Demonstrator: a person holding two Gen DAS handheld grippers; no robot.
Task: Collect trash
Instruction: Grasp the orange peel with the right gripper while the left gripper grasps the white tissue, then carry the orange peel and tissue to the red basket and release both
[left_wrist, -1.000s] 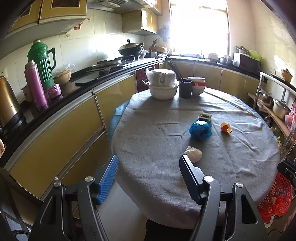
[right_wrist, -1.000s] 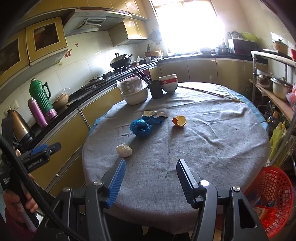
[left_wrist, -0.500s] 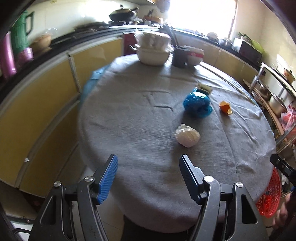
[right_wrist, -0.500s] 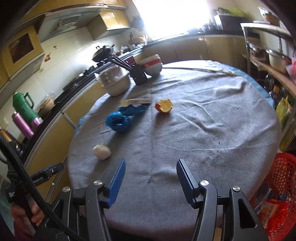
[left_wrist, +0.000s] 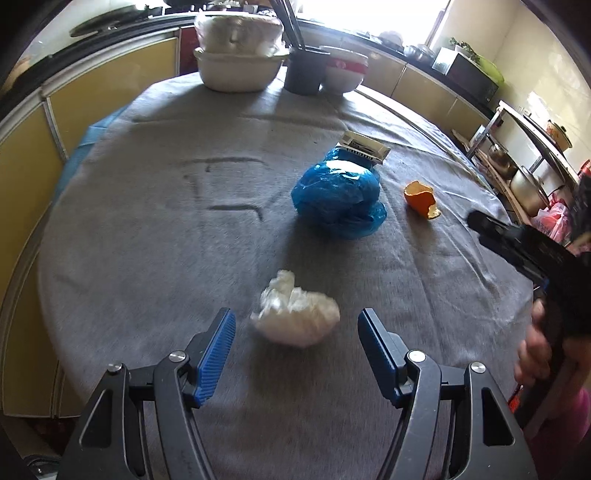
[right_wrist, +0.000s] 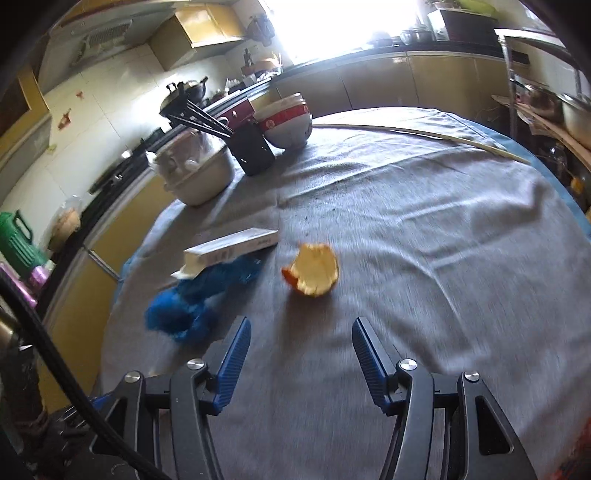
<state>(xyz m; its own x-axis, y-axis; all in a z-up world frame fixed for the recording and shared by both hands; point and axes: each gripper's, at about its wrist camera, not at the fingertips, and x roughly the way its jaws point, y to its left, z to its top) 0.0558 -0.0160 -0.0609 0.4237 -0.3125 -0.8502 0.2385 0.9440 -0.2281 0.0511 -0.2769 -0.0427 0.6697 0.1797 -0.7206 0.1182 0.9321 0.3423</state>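
Both tongs have come in low over the desk (left_wrist: 129, 236) since a second ago: the left tongs (left_wrist: 296, 343) now frame the crumpled white tissue (left_wrist: 295, 317), the right tongs (right_wrist: 301, 354) face the orange peel (right_wrist: 312, 269). Both stand half-open and empty, pads clear of everything. Judging from here, the tissue is soft and light, so a shallow pinch could snag the grey cloth or push the wad away; the curled peel may roll or crack if squeezed off-centre. The blue plastic bag (left_wrist: 338, 197) lies just beyond the tissue, with a small carton (left_wrist: 364, 146) resting on its far edge, which could slide off if the bag is nudged. Bowls (right_wrist: 286, 122) and a chopstick holder (right_wrist: 253, 149) stand well apart at the back.
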